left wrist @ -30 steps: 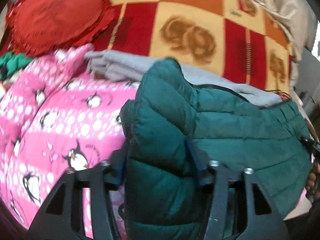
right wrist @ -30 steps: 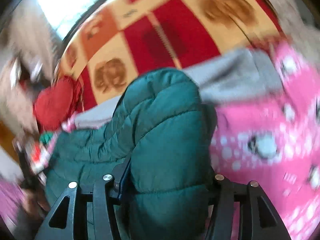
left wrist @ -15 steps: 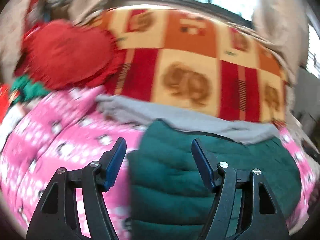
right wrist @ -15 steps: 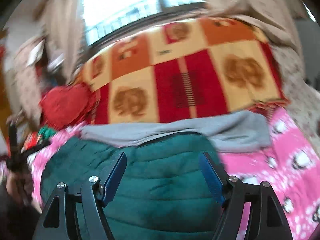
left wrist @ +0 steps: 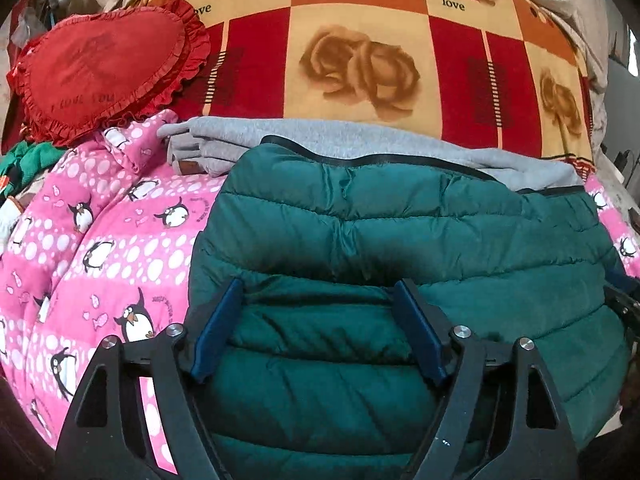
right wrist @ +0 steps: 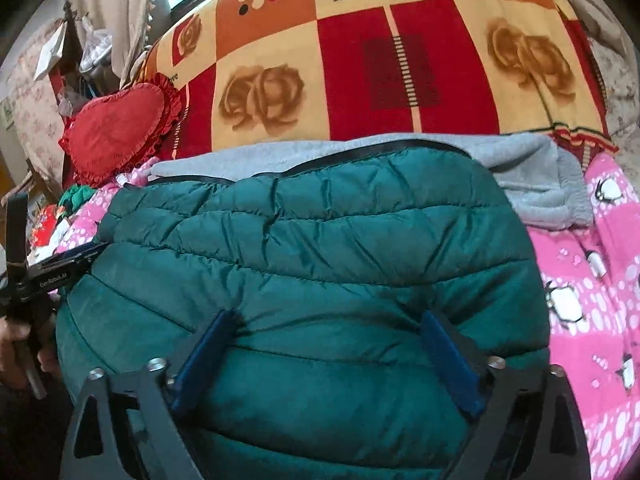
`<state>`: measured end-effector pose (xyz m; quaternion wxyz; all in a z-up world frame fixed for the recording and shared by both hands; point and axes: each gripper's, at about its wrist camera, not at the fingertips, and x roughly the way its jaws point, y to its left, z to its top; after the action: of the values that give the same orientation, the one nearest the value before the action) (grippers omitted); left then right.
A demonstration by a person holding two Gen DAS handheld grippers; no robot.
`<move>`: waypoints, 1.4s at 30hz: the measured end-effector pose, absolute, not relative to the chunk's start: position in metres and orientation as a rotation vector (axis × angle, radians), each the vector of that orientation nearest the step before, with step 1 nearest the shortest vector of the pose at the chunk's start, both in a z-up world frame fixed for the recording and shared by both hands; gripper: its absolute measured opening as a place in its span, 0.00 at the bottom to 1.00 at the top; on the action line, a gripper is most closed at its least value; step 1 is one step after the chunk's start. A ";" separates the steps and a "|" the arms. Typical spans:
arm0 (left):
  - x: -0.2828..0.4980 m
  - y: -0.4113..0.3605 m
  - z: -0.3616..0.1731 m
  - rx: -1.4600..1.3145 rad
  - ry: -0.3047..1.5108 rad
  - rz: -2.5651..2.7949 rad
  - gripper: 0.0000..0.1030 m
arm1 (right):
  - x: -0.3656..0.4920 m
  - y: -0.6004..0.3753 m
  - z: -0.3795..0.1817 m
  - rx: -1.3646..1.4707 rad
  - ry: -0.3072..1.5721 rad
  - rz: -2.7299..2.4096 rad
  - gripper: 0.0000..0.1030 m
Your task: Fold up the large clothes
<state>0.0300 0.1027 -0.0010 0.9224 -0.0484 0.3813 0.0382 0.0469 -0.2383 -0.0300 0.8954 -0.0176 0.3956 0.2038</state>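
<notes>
I see the green puffer jacket [left wrist: 420, 240] lying folded on the pink penguin blanket [left wrist: 100, 240], its far edge overlapping a folded grey garment [left wrist: 320, 140]. Behind both sits a red-and-cream rose-print blanket [left wrist: 360, 60]; a red heart-shaped cushion [left wrist: 100, 64] rests at its left end.

My left gripper [left wrist: 320, 320] is released: its jaws have just been opening, the blue pads [left wrist: 216, 328] stand apart over the jacket's near part, gripping nothing.

My right gripper [right wrist: 328, 356] is likewise let go, its jaws having just spread wide, pads either side of a quilted bulge without clamping it. In the right wrist view the other gripper's body and a hand [right wrist: 16, 348] show at the jacket's left edge.
</notes>
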 end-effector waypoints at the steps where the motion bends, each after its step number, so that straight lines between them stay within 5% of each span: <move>1: 0.030 0.103 -0.001 -0.111 0.782 0.079 0.77 | 0.046 -0.236 -0.029 -0.031 0.825 0.422 1.00; 7: 0.027 0.120 -0.005 -0.333 0.803 0.059 0.78 | 0.045 -0.229 -0.031 -0.062 0.859 0.393 1.00; 11: 0.037 0.105 0.007 -0.217 0.877 0.081 0.78 | 0.039 -0.222 -0.010 -0.092 0.875 0.318 0.95; 21: -0.100 0.045 0.073 -0.080 0.854 0.033 0.78 | -0.132 -0.237 0.074 -0.139 0.726 0.261 0.94; 29: -0.174 -0.013 0.073 -0.050 0.888 -0.056 0.78 | -0.205 -0.250 0.070 -0.127 0.740 0.198 0.94; 42: -0.193 -0.003 0.085 -0.078 0.852 -0.026 0.78 | -0.226 -0.242 0.072 -0.141 0.742 0.188 0.94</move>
<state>-0.1930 -0.0028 0.0846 0.9099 -0.0378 0.4130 -0.0126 -0.2258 -0.2419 0.0716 0.9252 -0.0689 0.3617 0.0914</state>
